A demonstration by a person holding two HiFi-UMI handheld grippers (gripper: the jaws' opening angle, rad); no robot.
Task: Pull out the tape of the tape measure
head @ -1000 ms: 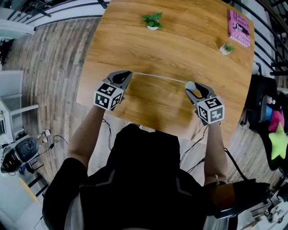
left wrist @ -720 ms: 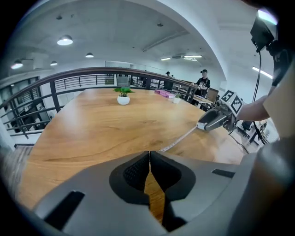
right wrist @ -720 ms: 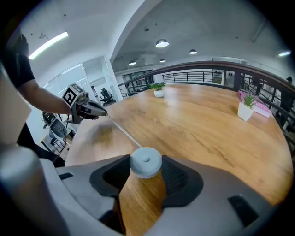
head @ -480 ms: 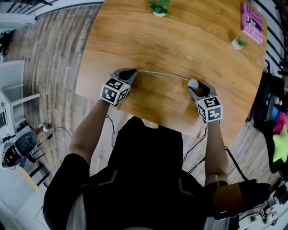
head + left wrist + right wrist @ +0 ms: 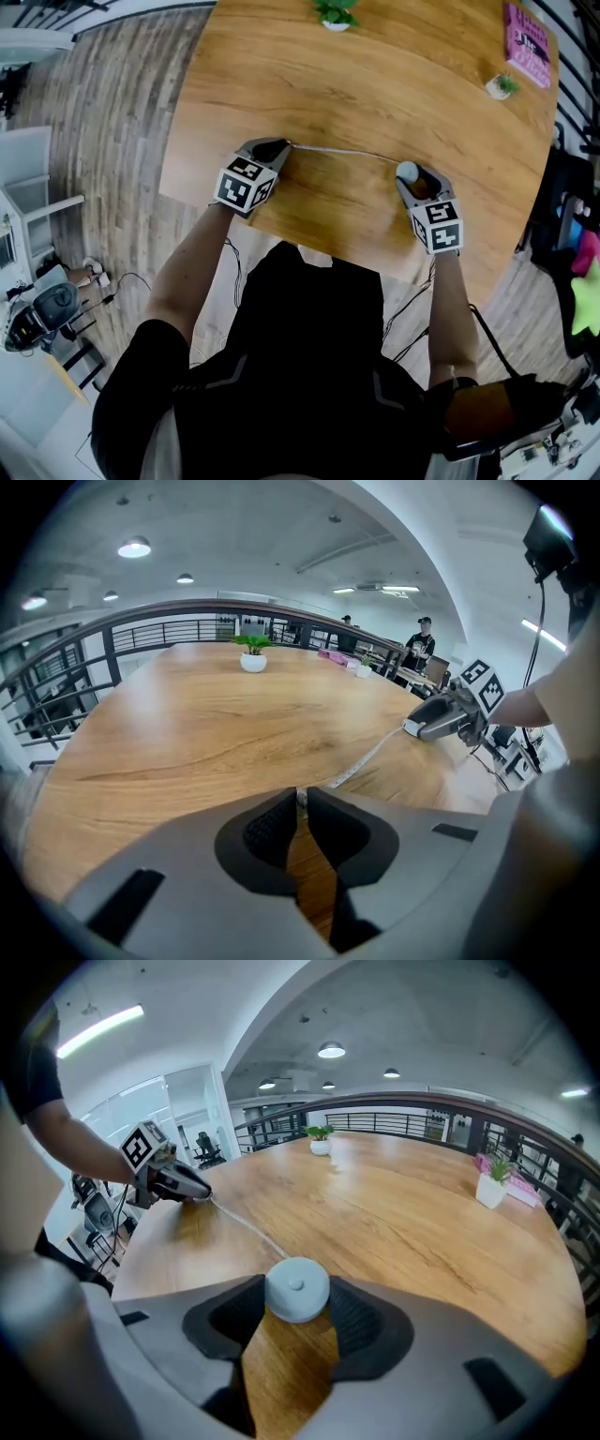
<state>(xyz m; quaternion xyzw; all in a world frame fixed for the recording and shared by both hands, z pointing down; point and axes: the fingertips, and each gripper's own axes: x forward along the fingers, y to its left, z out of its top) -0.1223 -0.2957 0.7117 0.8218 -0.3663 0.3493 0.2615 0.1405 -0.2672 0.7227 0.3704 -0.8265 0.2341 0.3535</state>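
A person stands at the near edge of a wooden table, holding a gripper in each hand. The right gripper has its jaws partway open, clamped on the small round case of the tape measure, probably to anchor it. Well to the left of that case, the left gripper is pinched almost fully closed on the free end. The thin tape stretches between them across the table top. The head view shows the whole span. Only the left gripper view shows the tape end nipped between the jaws, and only the right gripper view shows the case's flat face with its centre button.
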